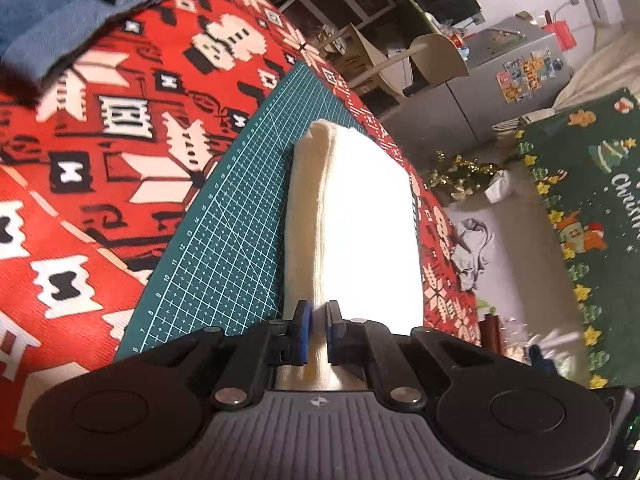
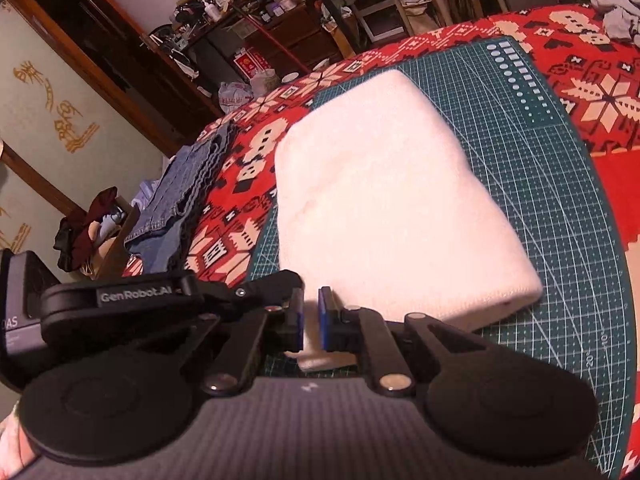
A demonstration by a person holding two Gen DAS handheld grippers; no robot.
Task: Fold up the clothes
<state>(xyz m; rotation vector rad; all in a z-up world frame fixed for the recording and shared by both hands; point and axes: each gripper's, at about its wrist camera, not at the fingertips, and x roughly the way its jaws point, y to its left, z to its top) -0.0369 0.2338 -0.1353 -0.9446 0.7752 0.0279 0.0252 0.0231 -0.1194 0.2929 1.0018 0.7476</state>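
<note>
In the left wrist view, the left gripper is pinching the near edge of a white garment, its fingers closed on the stacked layers. The garment is lying folded into a thick block on the green mat, over the red cloth; blue jeans are lying well apart.

In the right wrist view, the right gripper is clenching the white block's near corner. It looks soft, light and floppy, so gripping through all layers at both near corners should be keeping it from unfolding.
</note>
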